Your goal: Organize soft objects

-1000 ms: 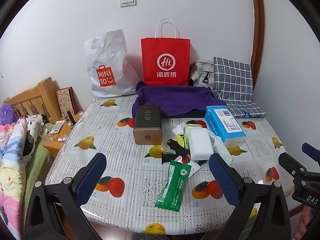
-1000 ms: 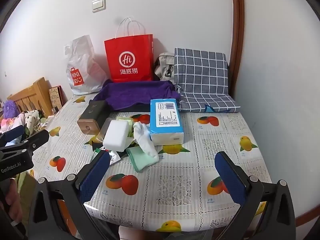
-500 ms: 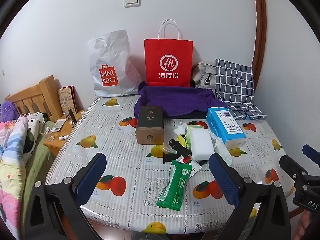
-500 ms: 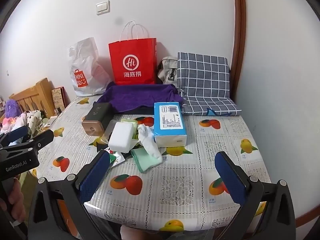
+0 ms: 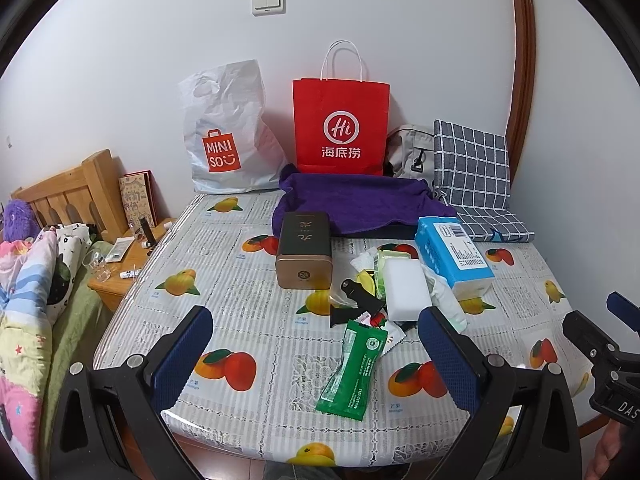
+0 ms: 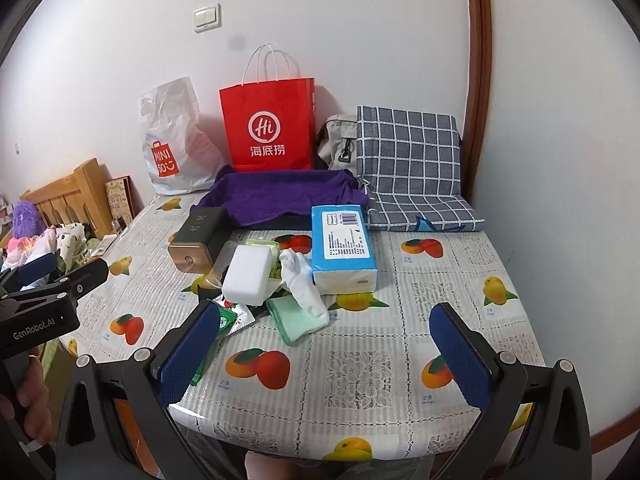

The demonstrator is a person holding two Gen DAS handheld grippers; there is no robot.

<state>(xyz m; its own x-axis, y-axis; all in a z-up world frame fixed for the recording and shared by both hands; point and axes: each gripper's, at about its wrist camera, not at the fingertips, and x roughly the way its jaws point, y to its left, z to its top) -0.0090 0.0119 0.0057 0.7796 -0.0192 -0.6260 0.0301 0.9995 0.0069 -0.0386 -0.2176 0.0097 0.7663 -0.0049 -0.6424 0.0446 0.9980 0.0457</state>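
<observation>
Fruit-print oilcloth table [image 5: 248, 296] pushed against a white wall, bed [image 5: 32, 280] to one side, red paper bag [image 5: 341, 124] and purple towel [image 5: 360, 204] at the back. Soft things heaped mid-table: white sponge [image 6: 246, 274], white sock [image 6: 302, 284], green cloth [image 6: 296, 322], tissue pack [image 6: 343, 248]. Left gripper [image 5: 316, 352] and right gripper [image 6: 324, 354] both spread wide, empty, short of the heap. Likely snags: dragging neighbours out of the overlapping pile, pinching two layers at once, sliding on slick oilcloth.

Both grippers are showing black frames with silver screws and fingers [image 5: 448, 356] padded in textured blue. White "GenRobot.AI" lettering is showing on the left gripper [image 6: 52, 284].
</observation>
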